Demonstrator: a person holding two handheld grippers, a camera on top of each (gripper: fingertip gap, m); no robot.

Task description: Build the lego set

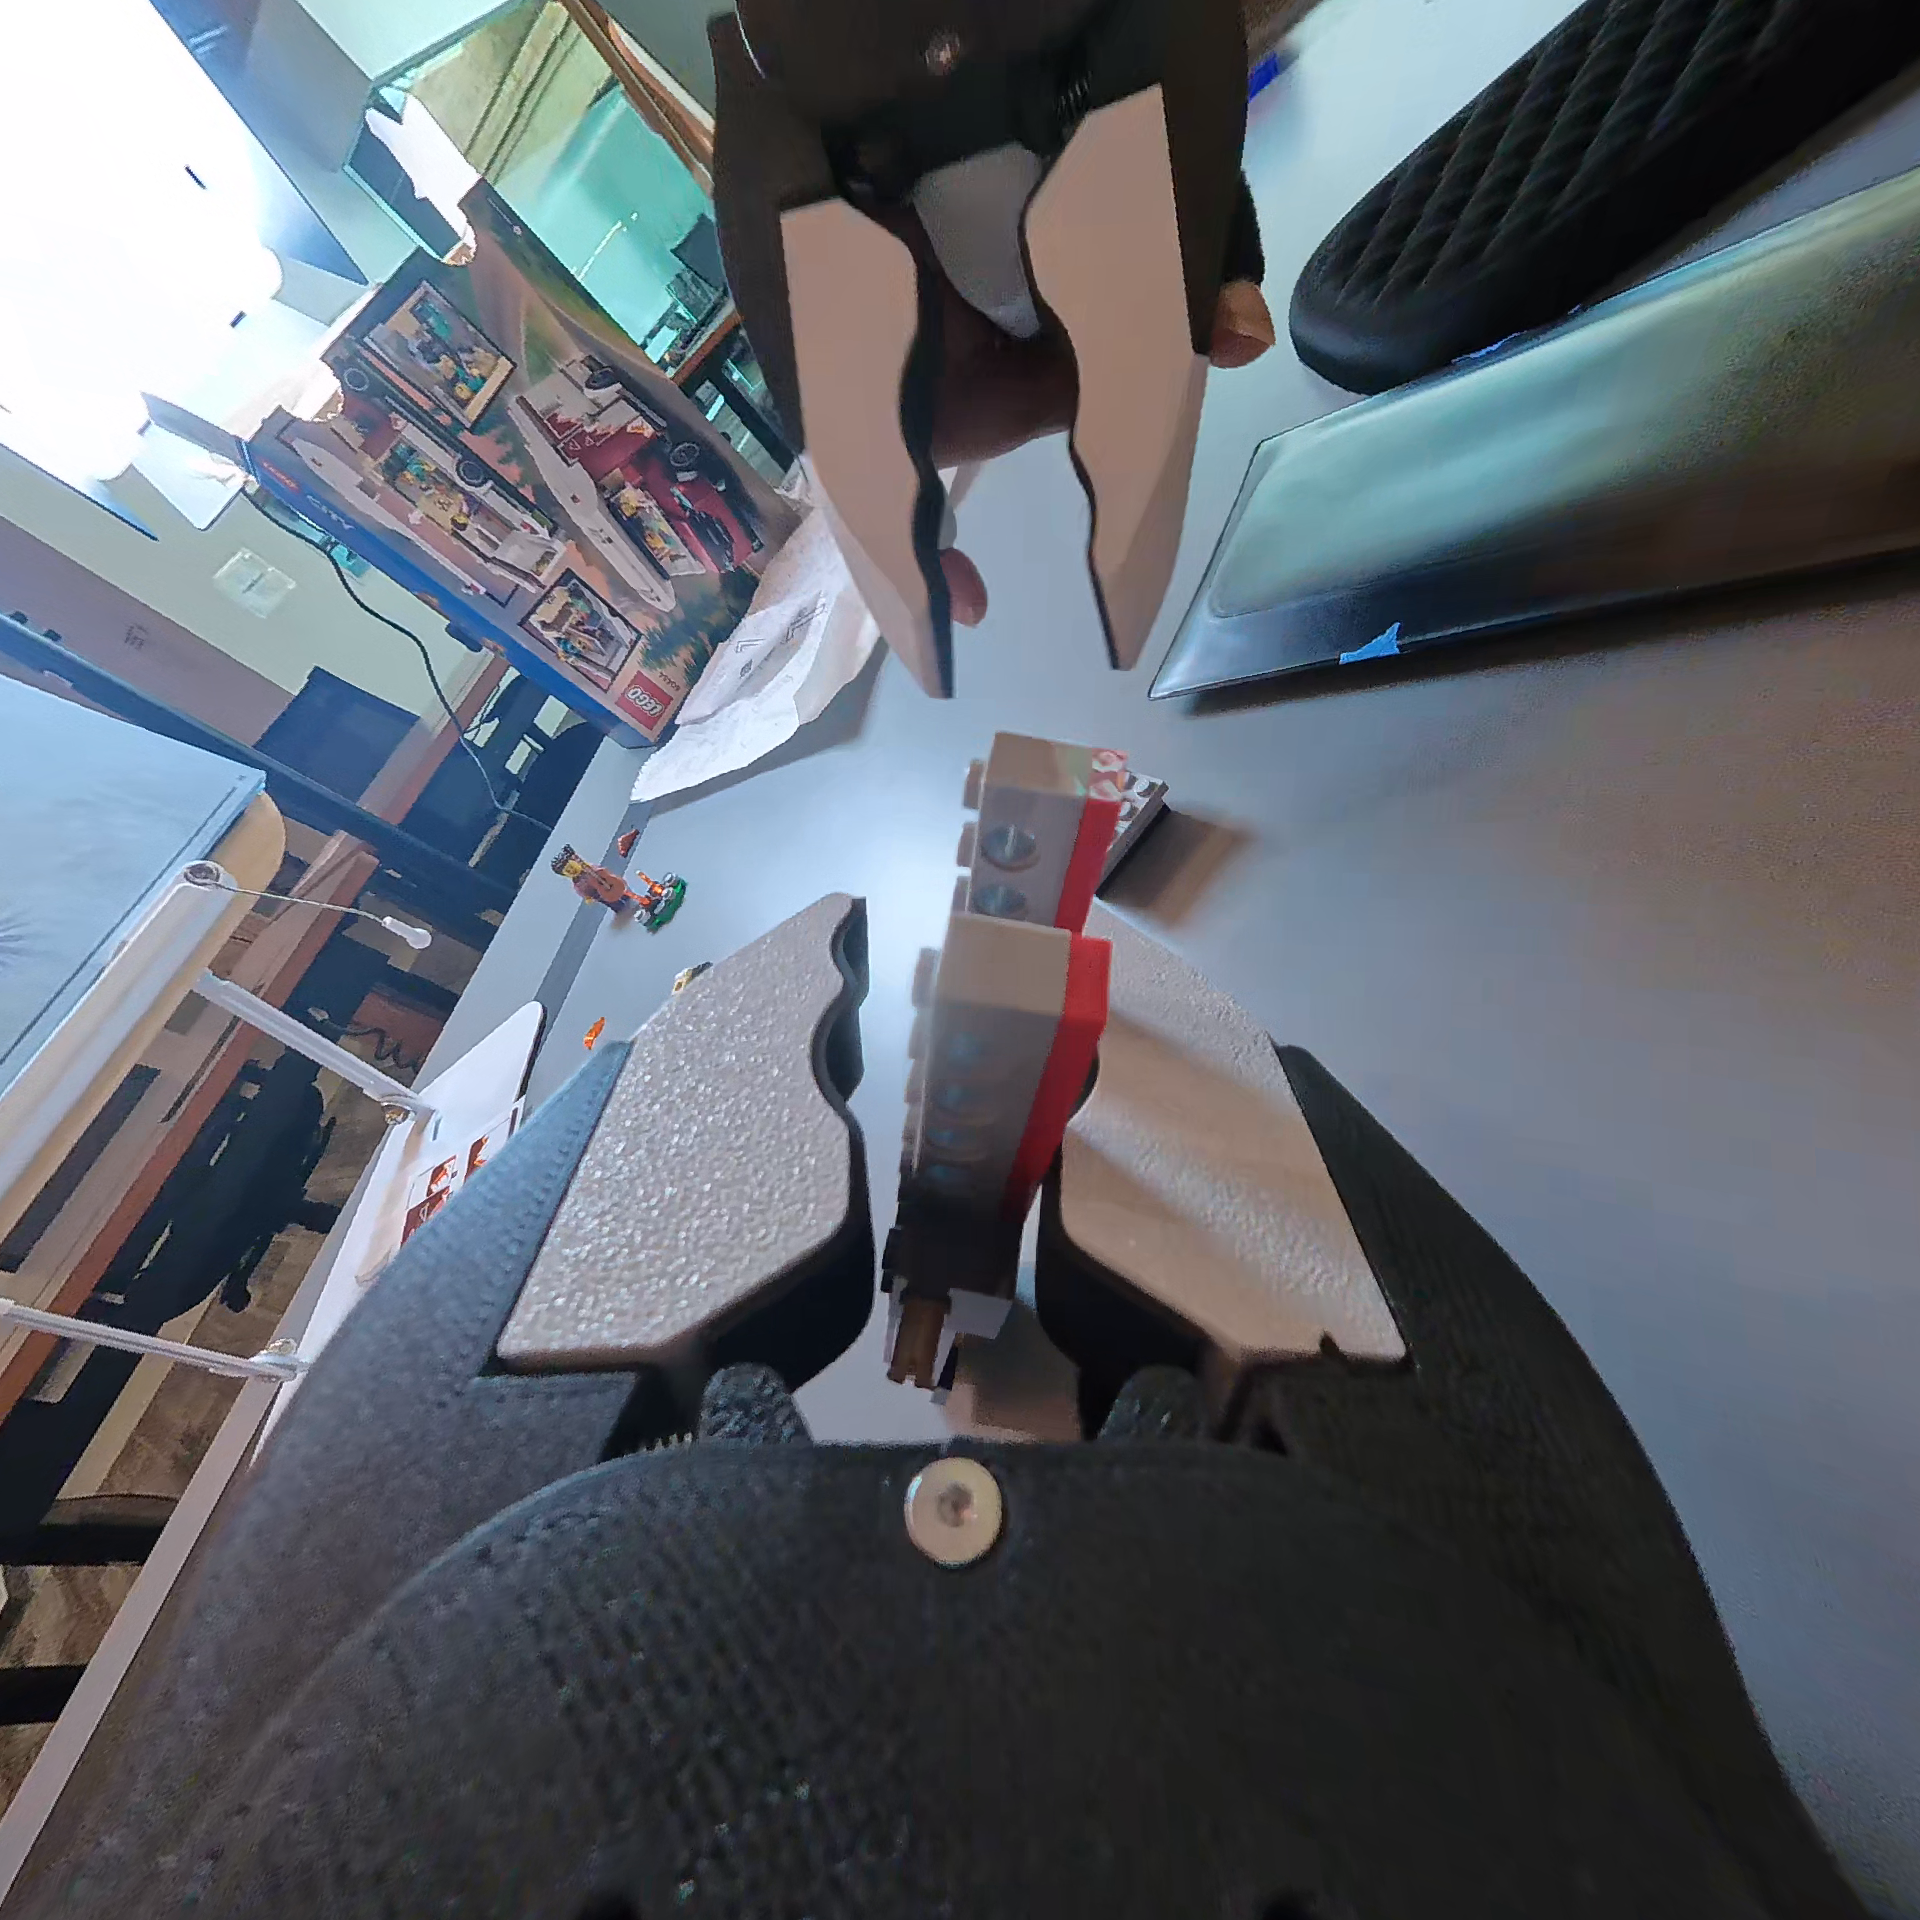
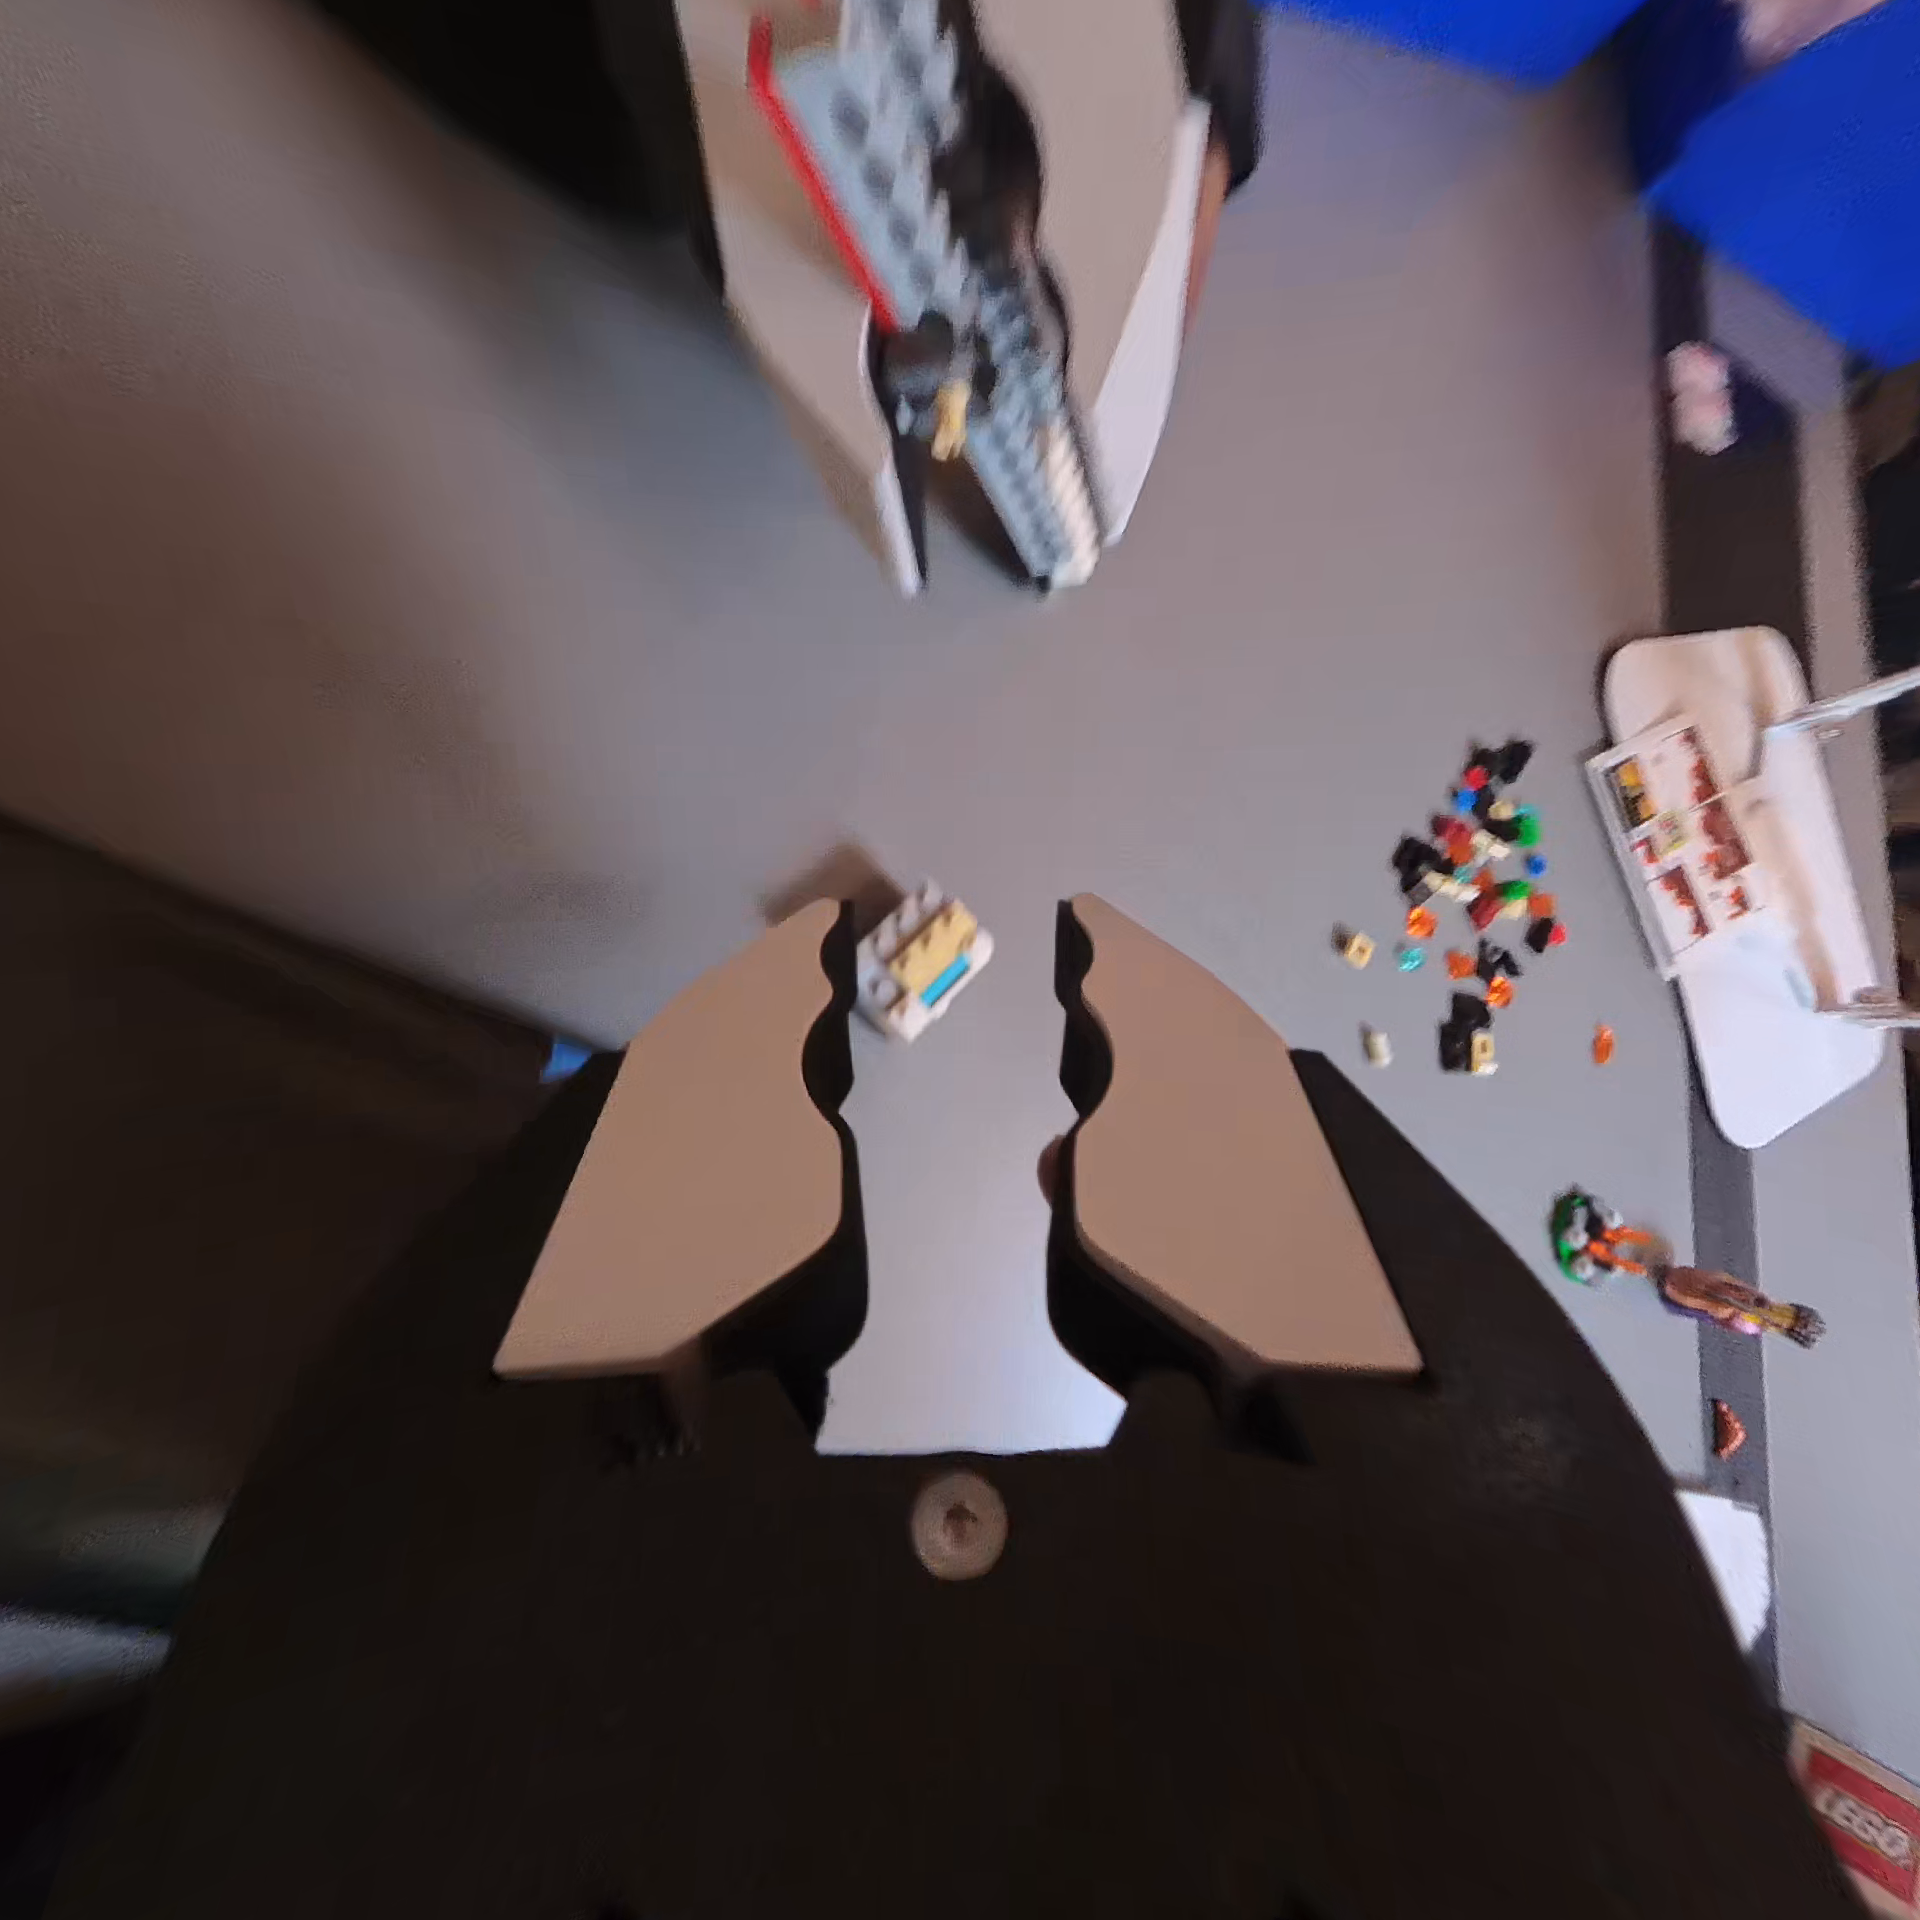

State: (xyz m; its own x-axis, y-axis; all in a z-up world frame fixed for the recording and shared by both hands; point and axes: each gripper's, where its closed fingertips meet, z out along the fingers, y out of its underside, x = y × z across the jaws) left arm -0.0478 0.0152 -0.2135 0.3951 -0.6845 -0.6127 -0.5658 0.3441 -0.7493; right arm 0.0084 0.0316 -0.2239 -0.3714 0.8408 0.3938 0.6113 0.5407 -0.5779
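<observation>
Gripping a long grey-and-red lego assembly (image 1: 1013, 1049) on its edge above the grey table (image 1: 1507, 1039), the left gripper (image 1: 961, 1039) is holding it between its two fingers, the red strip against the right finger. Facing it from the far side, the right gripper (image 1: 1029, 675) is hanging with its fingers apart and nothing between them.

The left wrist view alone is showing one lego box (image 1: 520, 488) far left, one paper sheet (image 1: 769, 665) beside it, and one dark tray (image 1: 1558, 520) at right.

The right wrist view alone is showing one small white-and-tan build (image 2: 923, 971) lying on the table just beyond the right gripper's (image 2: 956, 935) left fingertip, one scattered pile of loose pieces (image 2: 1475, 904) to the right, and one instruction booklet (image 2: 1683, 842) farther right. One minifigure (image 2: 1725, 1299) is lying near right, visible in both views.
</observation>
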